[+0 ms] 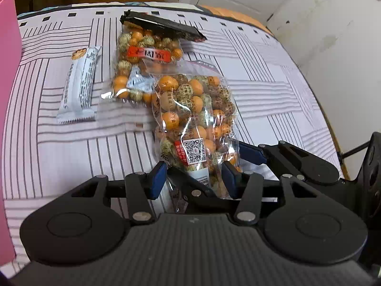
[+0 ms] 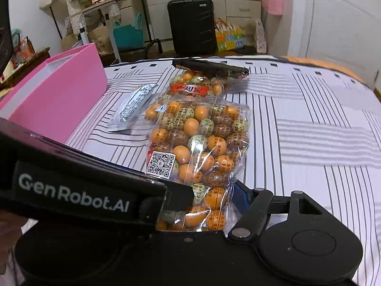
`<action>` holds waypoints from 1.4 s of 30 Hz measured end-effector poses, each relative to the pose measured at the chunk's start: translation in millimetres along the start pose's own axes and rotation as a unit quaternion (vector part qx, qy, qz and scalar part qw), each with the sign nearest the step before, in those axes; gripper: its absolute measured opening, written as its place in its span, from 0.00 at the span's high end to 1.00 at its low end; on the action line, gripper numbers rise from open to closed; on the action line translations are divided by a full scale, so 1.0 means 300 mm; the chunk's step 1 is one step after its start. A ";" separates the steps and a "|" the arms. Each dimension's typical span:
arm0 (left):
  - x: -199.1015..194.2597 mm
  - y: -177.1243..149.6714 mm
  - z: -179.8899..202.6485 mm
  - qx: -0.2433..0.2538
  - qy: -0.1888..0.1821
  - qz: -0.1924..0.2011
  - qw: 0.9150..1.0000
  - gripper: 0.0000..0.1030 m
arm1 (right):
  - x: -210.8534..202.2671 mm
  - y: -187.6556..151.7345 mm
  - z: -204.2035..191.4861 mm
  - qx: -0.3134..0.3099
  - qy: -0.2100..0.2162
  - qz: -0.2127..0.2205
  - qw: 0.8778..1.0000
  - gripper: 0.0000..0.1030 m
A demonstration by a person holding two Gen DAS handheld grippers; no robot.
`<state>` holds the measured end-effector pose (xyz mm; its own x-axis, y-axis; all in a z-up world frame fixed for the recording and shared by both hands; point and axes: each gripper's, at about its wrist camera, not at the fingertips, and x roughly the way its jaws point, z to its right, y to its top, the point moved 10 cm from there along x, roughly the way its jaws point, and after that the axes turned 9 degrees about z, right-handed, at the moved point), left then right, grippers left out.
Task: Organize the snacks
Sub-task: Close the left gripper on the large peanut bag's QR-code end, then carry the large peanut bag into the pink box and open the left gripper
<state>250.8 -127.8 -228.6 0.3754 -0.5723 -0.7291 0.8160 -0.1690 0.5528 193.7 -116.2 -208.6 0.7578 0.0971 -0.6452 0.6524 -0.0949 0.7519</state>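
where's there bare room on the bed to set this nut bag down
Open striped bedspread lies right of the near nut bag, toward the wall, and near the camera in front of the white bar. It is crowded from the pink box across the bar and far nut bag to the dark packet.
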 end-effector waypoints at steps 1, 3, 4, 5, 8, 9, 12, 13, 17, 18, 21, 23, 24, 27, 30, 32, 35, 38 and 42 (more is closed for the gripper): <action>-0.009 -0.006 0.006 0.002 0.002 -0.004 1.000 0.52 | -0.012 -0.005 -0.007 0.003 0.001 -0.001 1.000 0.27; -0.027 -0.016 0.012 0.003 0.002 -0.013 1.000 0.52 | -0.036 -0.009 -0.015 0.004 0.004 -0.003 1.000 0.27; -0.036 -0.021 0.020 0.003 0.002 -0.019 1.000 0.52 | -0.047 -0.011 -0.018 0.005 0.006 -0.005 1.000 0.27; -0.046 -0.026 0.024 0.005 0.002 -0.023 1.000 0.52 | -0.058 -0.012 -0.021 0.005 0.007 -0.007 1.000 0.27; -0.077 -0.042 0.044 0.011 0.003 -0.032 0.999 0.52 | -0.097 -0.016 -0.036 0.003 0.012 -0.012 1.000 0.28; -0.087 -0.049 0.051 0.012 0.004 -0.033 0.999 0.52 | -0.111 -0.016 -0.040 0.000 0.013 -0.012 1.000 0.28; -0.131 -0.069 0.071 0.008 0.004 -0.032 0.999 0.52 | -0.156 -0.015 -0.062 -0.012 0.016 -0.014 1.000 0.28; -0.149 -0.076 0.076 0.005 0.004 -0.031 1.000 0.52 | -0.171 -0.014 -0.071 -0.017 0.019 -0.014 1.000 0.28; -0.212 -0.098 0.096 0.001 0.006 -0.033 0.999 0.52 | -0.239 -0.013 -0.111 -0.044 0.026 -0.010 0.999 0.28; -0.229 -0.103 0.103 0.002 0.005 -0.033 0.999 0.52 | -0.251 -0.010 -0.119 -0.052 0.029 -0.010 0.998 0.28; -0.277 -0.115 0.115 -0.003 0.006 -0.033 0.999 0.52 | -0.292 0.002 -0.151 -0.075 0.036 -0.007 0.997 0.28; -0.306 -0.118 0.120 -0.008 0.007 -0.030 1.000 0.52 | -0.317 0.013 -0.172 -0.089 0.041 -0.005 0.995 0.28; -0.321 -0.119 0.121 -0.010 0.007 -0.027 1.000 0.52 | -0.331 0.021 -0.184 -0.098 0.044 -0.003 0.994 0.28; -0.375 -0.119 0.124 -0.017 0.008 -0.017 1.000 0.52 | -0.375 0.040 -0.220 -0.124 0.049 0.005 0.991 0.28; -0.437 -0.117 0.126 -0.022 0.009 -0.004 1.000 0.52 | -0.424 0.068 -0.258 -0.143 0.060 0.015 0.988 0.28; -0.484 -0.112 0.128 -0.023 0.012 0.008 1.000 0.52 | -0.455 0.091 -0.288 -0.158 0.063 0.026 0.985 0.28; -0.557 -0.097 0.126 -0.024 0.016 0.029 0.999 0.52 | -0.491 0.136 -0.342 -0.183 0.070 0.044 0.980 0.28; -0.638 -0.071 0.111 -0.025 0.021 0.053 0.998 0.52 | -0.507 0.189 -0.409 -0.202 0.082 0.063 0.974 0.28; -0.727 -0.031 0.051 -0.033 0.040 0.085 0.995 0.52 | -0.474 0.248 -0.508 -0.218 0.109 0.078 0.967 0.28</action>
<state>154.7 -13.7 -68.6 0.5418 -0.5226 -0.6583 0.7640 -0.0202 0.6449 132.6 13.9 -40.2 0.7952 0.3258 -0.5113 0.4273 0.2971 0.8539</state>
